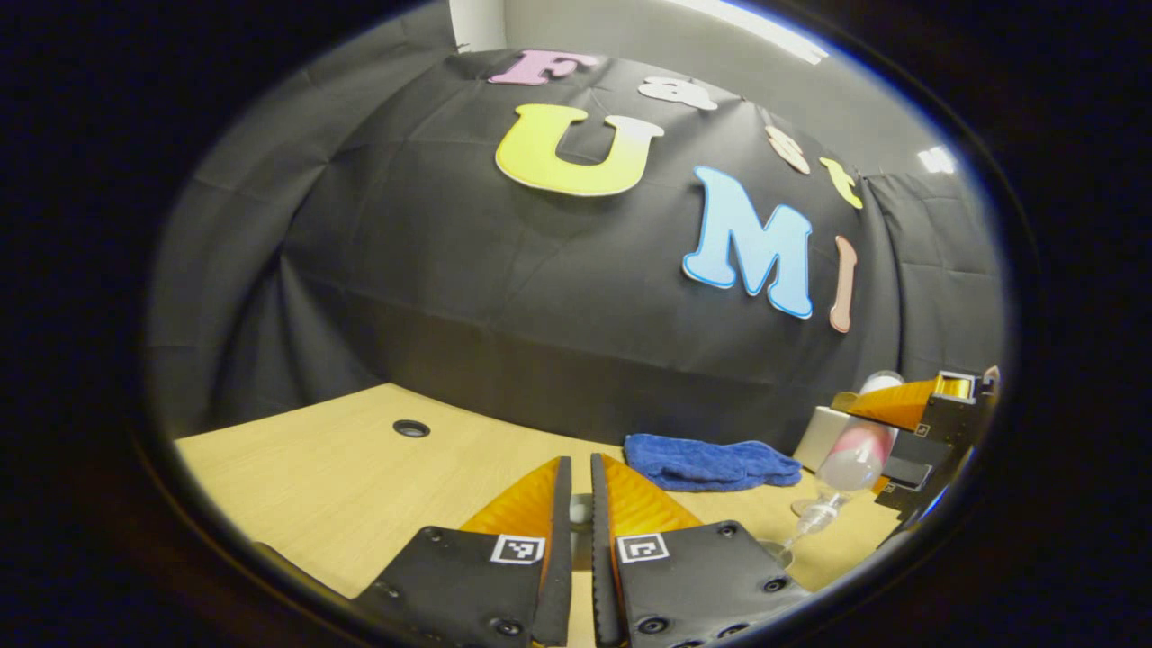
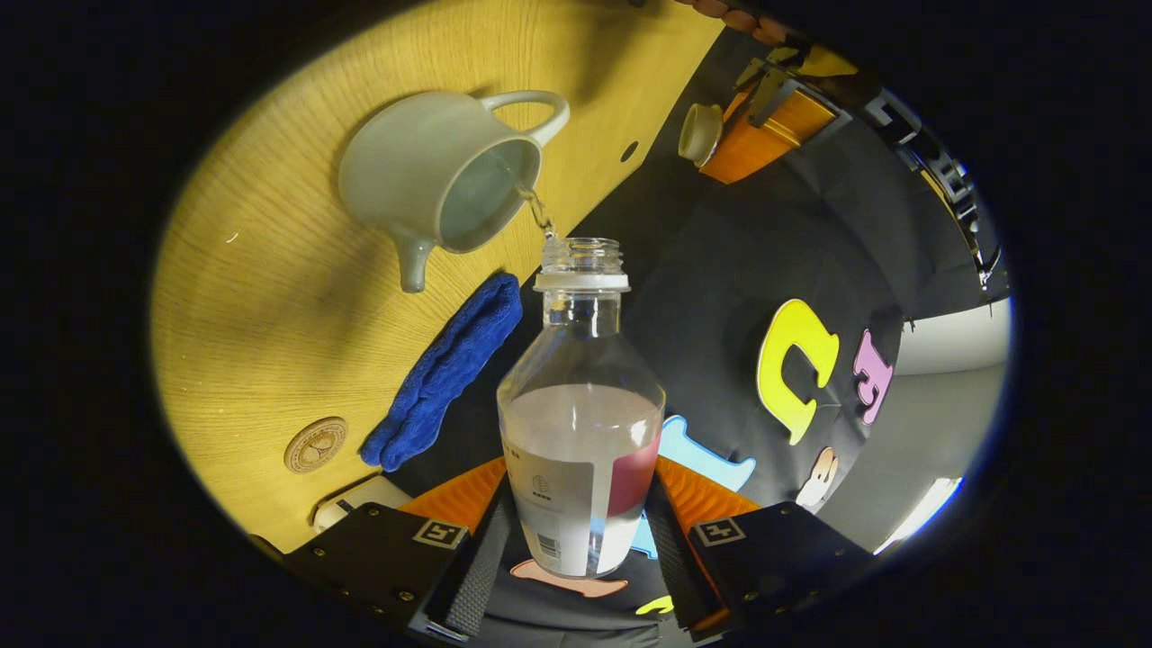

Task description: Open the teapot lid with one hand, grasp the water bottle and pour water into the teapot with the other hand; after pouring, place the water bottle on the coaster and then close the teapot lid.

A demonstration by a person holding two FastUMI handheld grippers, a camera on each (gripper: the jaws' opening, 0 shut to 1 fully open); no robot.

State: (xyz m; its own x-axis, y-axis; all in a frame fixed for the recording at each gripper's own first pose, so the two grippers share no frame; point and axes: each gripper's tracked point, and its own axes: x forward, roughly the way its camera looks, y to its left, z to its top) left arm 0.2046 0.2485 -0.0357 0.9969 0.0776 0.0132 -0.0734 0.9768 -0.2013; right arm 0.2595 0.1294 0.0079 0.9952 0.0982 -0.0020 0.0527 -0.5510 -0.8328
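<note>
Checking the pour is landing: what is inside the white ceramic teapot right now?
In the right gripper view, the lidless white ceramic teapot holds pale water, and a thin stream drops from the clear plastic bottle. The teapot's wall hides the bottom, so the depth is unclear.

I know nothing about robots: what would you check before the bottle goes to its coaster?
1. Right tool grips the water bottle: ok.
2. Stream lands inside the teapot: ok.
3. Lid off, held by the left tool: ok.
4. Coaster free to take the bottle: ok.
5. Blue cloth lies beside the coaster, not on it: ok.
6. Teapot full enough: cannot tell.
</note>
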